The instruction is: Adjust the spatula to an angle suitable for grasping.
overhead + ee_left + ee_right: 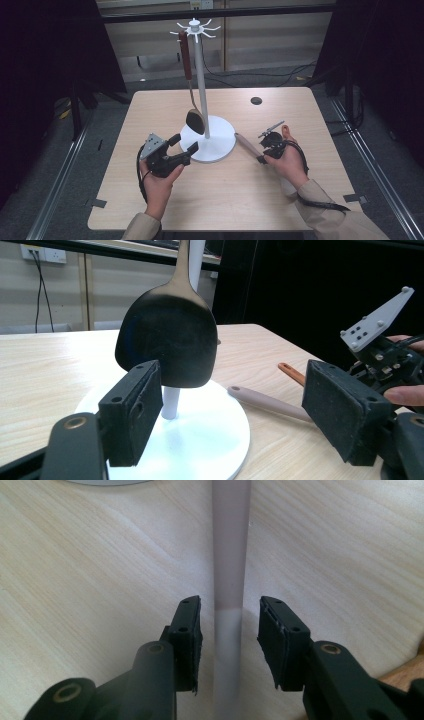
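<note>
Right gripper view: right tongs (230, 630) straddle the grey handle (230, 545) narrowly with gaps; left tongs (183, 144) gape wide by the stand base (220, 145).

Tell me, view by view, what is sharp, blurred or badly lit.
High view: table evenly lit, surroundings dark. Left gripper view: spatula blade dark and soft, with a faint sheen. Right gripper view: handle between the open jaws blurred, wood grain sharper.

The pale wooden worktop (150, 107) carries a white rack base (220, 145) at centre, a grey-handled utensil (246, 143) lying at its three o'clock, touching neither.
</note>
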The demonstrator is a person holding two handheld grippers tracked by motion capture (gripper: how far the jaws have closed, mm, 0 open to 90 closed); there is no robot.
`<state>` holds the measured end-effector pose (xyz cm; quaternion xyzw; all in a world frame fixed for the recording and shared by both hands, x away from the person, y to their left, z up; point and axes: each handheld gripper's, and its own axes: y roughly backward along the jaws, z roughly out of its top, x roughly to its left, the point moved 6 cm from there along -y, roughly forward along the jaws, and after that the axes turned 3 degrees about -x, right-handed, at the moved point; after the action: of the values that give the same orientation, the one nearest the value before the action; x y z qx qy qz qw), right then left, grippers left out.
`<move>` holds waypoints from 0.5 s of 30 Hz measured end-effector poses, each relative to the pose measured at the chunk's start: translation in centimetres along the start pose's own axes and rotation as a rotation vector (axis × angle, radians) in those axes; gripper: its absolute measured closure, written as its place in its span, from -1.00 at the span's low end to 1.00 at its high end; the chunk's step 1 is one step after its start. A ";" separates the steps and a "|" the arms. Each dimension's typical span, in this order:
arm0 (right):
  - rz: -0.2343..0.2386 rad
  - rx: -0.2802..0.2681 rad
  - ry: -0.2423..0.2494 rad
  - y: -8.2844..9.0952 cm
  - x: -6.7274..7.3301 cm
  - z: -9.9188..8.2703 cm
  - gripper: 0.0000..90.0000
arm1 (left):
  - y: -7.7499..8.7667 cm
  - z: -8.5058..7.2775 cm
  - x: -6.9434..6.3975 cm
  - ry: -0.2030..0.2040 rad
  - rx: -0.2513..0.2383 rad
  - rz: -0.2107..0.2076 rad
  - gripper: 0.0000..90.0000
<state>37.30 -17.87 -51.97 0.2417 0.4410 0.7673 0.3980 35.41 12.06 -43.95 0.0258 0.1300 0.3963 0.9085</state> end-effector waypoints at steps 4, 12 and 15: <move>-0.013 0.009 0.006 -0.3 0.2 0.1 0.41 | 0.0 -0.1 0.0 0.006 0.003 0.004 -0.48; -0.030 0.030 0.009 -1.0 0.4 0.2 0.50 | 0.0 -0.2 0.1 0.007 0.008 0.005 -0.49; -0.031 0.017 0.017 -1.2 0.5 0.3 0.54 | -0.1 -0.3 0.1 0.001 0.011 0.005 -0.49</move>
<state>37.69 -17.01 -52.84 0.2319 0.4546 0.7592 0.4039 35.47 12.03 -44.24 0.0307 0.1325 0.3979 0.9073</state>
